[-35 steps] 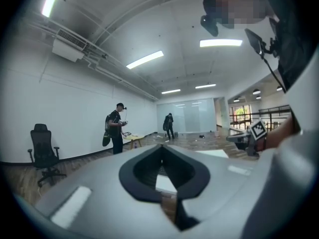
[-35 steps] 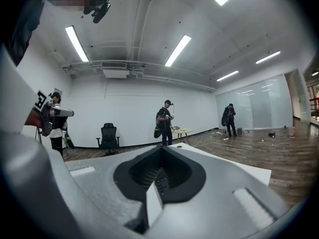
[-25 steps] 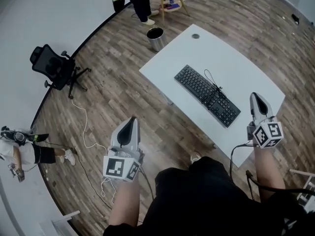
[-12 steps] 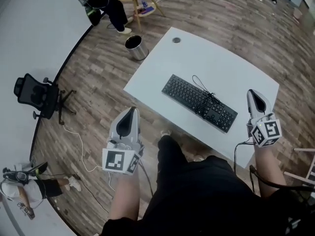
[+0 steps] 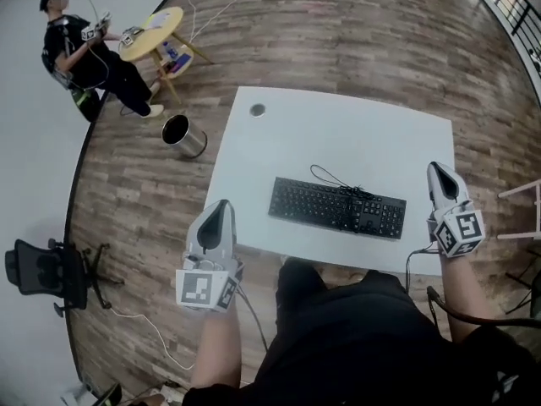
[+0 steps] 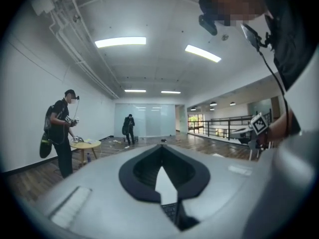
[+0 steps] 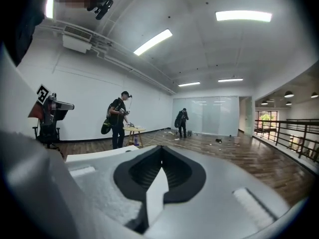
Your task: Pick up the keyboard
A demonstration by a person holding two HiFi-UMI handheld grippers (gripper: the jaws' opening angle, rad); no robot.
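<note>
A black keyboard (image 5: 338,207) with a thin black cable lies across the near half of a white table (image 5: 372,142) in the head view. My left gripper (image 5: 220,210) is shut and empty, off the table's near left corner, left of the keyboard. My right gripper (image 5: 438,172) is shut and empty too, over the table's right edge just right of the keyboard. A sliver of the keyboard (image 6: 170,210) shows through the left gripper's (image 6: 160,151) closed jaws. In the right gripper view the gripper (image 7: 160,167) points over the white table (image 7: 94,156).
A metal bin (image 5: 181,134) stands on the wooden floor left of the table. A person (image 5: 89,53) stands by a small round yellow table (image 5: 152,32) at the far left. A black office chair (image 5: 46,271) sits at the lower left. A railing (image 5: 516,7) runs along the upper right.
The view has swung so the table and keyboard now lie squarely in front. My left gripper has come up to the table's near left corner. The right gripper stays beside the keyboard's right end.
</note>
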